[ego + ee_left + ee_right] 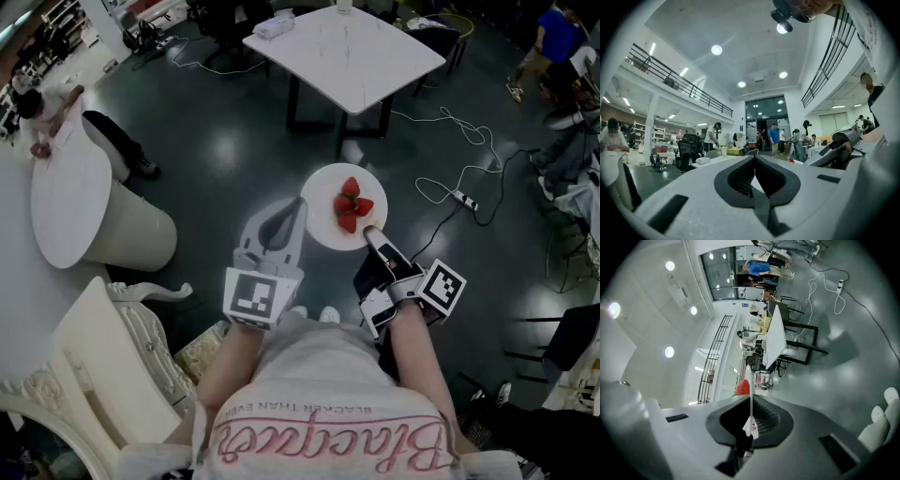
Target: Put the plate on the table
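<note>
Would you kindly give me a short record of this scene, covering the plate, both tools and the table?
plate: white, round, held above the dark floor
on plate: red strawberries
left tool: shut on the plate's left rim
right tool: shut on its near right rim
table: white, square, farther ahead; plate not yet on it

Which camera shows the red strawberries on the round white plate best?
The head view: it looks down onto the red strawberries, clustered on the round white plate. The right gripper view shows only one red sliver beside the plate's edge; the left gripper view, at most a tiny red speck.
</note>
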Demonstrator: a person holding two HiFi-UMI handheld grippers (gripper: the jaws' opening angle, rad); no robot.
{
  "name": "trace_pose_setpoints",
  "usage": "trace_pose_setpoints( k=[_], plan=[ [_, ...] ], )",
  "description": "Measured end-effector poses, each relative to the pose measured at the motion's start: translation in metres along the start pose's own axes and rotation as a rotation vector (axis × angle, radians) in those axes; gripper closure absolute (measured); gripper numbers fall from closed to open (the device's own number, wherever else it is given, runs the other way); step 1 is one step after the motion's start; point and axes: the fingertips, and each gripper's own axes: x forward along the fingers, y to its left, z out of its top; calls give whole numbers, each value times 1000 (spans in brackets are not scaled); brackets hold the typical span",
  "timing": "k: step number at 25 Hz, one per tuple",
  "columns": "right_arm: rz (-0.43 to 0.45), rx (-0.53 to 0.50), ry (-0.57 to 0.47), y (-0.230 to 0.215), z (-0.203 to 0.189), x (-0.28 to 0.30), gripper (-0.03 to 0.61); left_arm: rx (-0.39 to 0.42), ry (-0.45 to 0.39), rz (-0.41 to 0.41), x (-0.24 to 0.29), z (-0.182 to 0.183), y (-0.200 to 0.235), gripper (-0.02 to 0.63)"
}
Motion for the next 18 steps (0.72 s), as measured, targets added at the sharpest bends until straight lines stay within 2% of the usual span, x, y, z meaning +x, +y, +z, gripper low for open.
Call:
trace_pose_setpoints(
  k=[9,18],
  plan=[
    [5,-8,1,-1,17,-10,567,-33,-7,6,12,4,-16,609],
    [5,-13,29,-8,34,-31,566,-19,-12,31,16,4,-43,609]
  ],
)
